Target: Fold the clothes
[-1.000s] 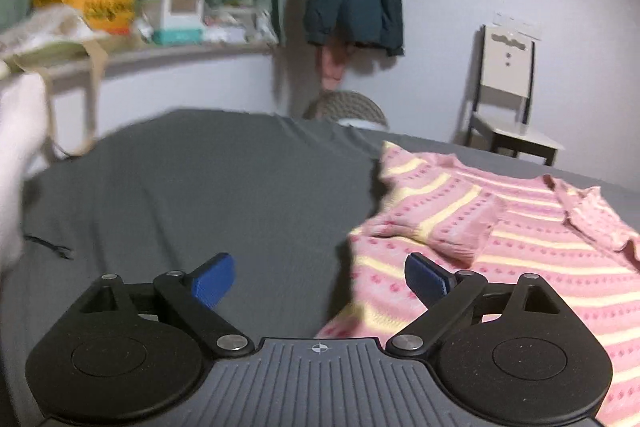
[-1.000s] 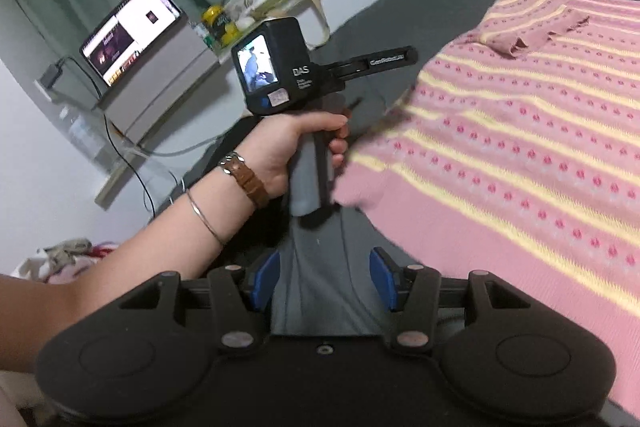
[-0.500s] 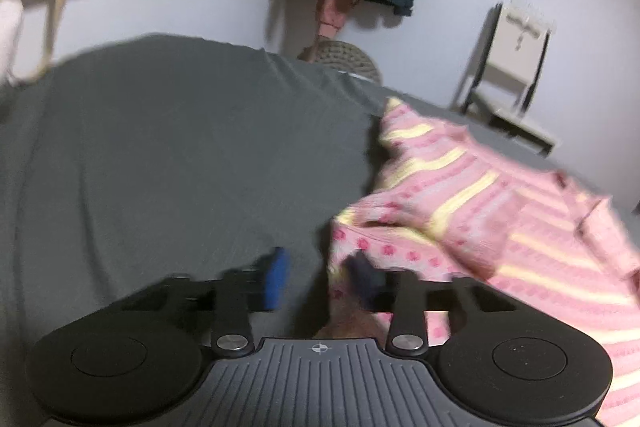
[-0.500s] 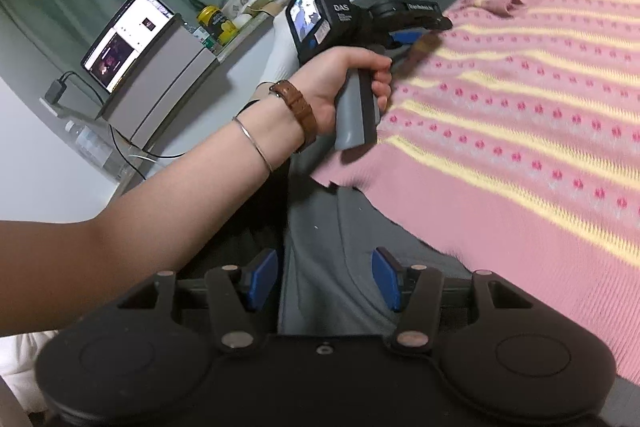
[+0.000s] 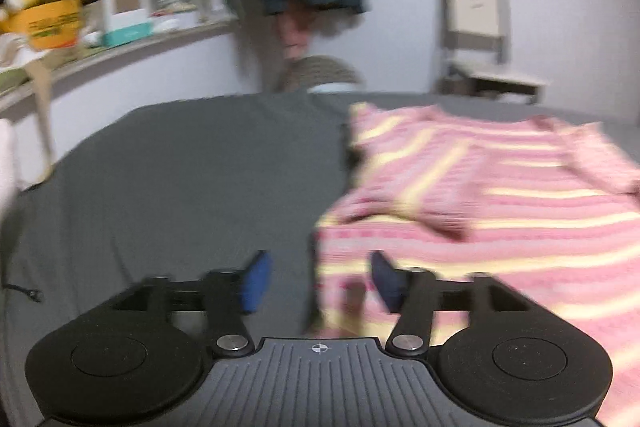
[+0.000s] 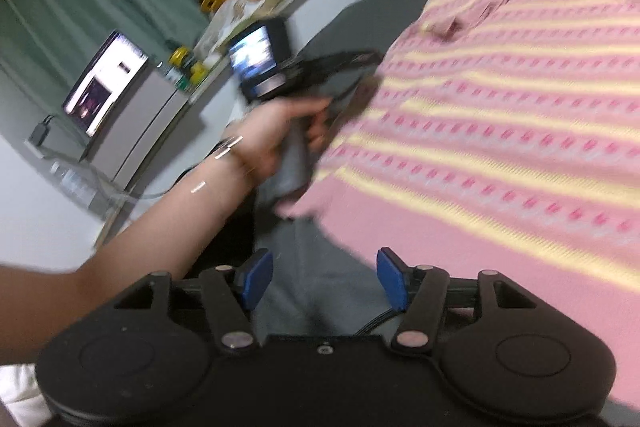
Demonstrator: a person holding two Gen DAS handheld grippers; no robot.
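A pink sweater (image 5: 500, 211) with pale yellow stripes and rows of darker pink dots lies spread on a dark grey bed (image 5: 180, 179). In the left wrist view it fills the right half of the frame. In the right wrist view it fills the right side and upper right.

The left tongs (image 5: 318, 281) sit at the bottom centre of their view, right at the sweater's near left edge. Their jaws are opening. The hem's edge lies between the blue pads, but the blur hides whether either pad touches it. Nothing looks pinched.

The right tongs (image 6: 320, 279) sit at the bottom centre of their view, over grey bedding just short of the sweater's lower corner. Their jaws are opening too, with only bedding between them and nothing grasped. A hand (image 6: 276, 135) gripping the left tool shows at centre left of that frame.

The sweater looks like a light, soft knit. It will likely sag, stretch and bunch rather than hold a shape. A folded-in sleeve (image 5: 424, 199) near the middle of the left wrist view already wrinkles.

The hem corners and side edges seem the best places to take hold. A deep bite on a doubled edge should stop the knit slipping out.
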